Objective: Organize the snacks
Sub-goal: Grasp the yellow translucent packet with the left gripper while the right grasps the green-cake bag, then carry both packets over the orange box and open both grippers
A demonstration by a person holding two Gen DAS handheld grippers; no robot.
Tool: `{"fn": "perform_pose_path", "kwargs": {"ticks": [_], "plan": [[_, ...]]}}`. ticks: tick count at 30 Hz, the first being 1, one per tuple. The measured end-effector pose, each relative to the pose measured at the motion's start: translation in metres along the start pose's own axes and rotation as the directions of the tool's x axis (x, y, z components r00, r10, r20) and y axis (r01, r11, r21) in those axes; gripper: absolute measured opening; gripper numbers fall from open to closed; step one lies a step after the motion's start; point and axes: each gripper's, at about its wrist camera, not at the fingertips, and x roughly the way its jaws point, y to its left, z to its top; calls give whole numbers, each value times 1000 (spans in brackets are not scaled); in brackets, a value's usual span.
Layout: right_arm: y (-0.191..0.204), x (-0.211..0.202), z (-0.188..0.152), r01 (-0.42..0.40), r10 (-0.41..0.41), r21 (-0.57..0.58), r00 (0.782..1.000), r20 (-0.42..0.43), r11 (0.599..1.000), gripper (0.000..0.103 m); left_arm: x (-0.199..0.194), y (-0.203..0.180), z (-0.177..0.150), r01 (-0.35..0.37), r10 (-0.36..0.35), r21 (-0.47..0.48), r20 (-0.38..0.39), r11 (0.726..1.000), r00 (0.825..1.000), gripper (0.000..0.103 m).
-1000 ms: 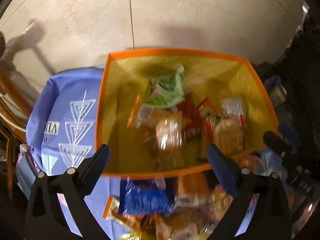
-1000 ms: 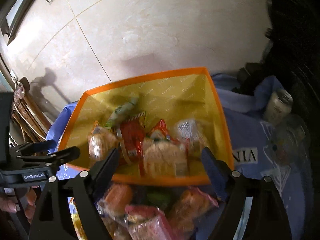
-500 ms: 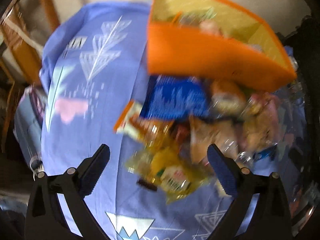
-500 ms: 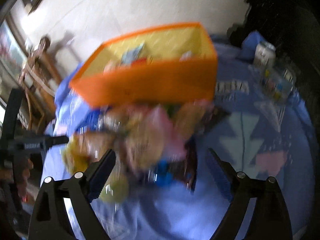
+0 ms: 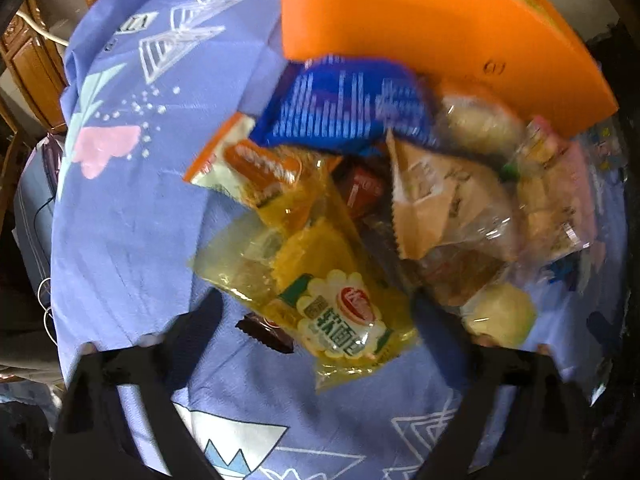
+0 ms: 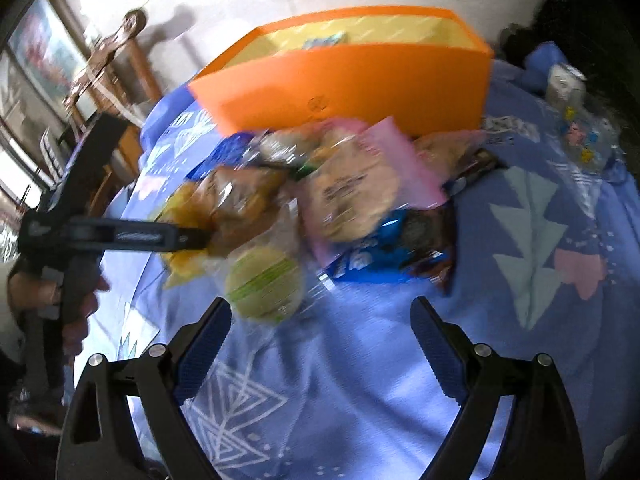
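Observation:
An orange box (image 5: 420,28) with a yellow inside stands at the far side of a blue tablecloth (image 5: 132,208); it also shows in the right wrist view (image 6: 352,84). A pile of snack packets lies in front of it. A yellow bread packet (image 5: 332,300) lies nearest my left gripper (image 5: 316,316), which is open and empty just above it. A blue packet (image 5: 344,108) lies against the box. My right gripper (image 6: 320,320) is open and empty, close to a round green-striped bun packet (image 6: 264,284). A pink packet (image 6: 360,188) lies behind the bun.
The left gripper's body and the hand holding it (image 6: 80,240) reach in from the left in the right wrist view. A can (image 6: 564,80) and clear packets (image 6: 588,140) sit at the far right. Wooden chairs (image 6: 116,64) stand beyond the table's left edge.
Both grippers have dropped from looking down into the box to low over the tablecloth, near the snack pile. Both stay open.

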Motion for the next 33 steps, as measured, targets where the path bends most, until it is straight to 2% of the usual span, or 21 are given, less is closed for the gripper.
{"fn": "perform_pose_path", "kwargs": {"ticks": [1,3,5,11,15,16,17,18,19,27,33], "plan": [[4,3,-2,-4,4,-11,1000,-8,1000,92,7,1,0,21,-21,-9,-26,1000,999,59],[14,11,-4,-4,3,-47,1000,-29,999,92,9,2,-1,29,-29,-11,-22,1000,999,55],[24,18,-3,-5,2,-78,999,-43,997,92,9,-1,-1,10,-10,22,-22,1000,1000,45],[45,46,5,42,-53,-149,996,-71,988,92,5,3,-3,45,-44,19,-34,999,998,40],[52,70,9,119,-138,-197,987,-85,973,91,5,19,-3,67,-66,21,-34,998,997,39],[50,72,10,122,-140,-191,986,-85,974,85,3,22,-6,69,-68,23,-34,997,997,39],[47,72,11,97,-113,-171,990,-87,981,73,1,24,-7,72,-71,23,-33,997,997,38],[41,68,12,47,-59,-124,994,-96,991,69,-1,27,-9,76,-75,22,-29,997,997,38],[36,65,12,35,-44,-100,995,-95,994,66,-7,30,-11,81,-81,23,-18,996,997,38],[12,23,7,-18,17,-15,998,-66,1000,65,-44,47,-18,103,-104,49,34,994,994,38],[-3,-7,6,-35,35,5,998,-47,999,65,-62,37,-23,108,-111,69,43,992,993,38]]}}
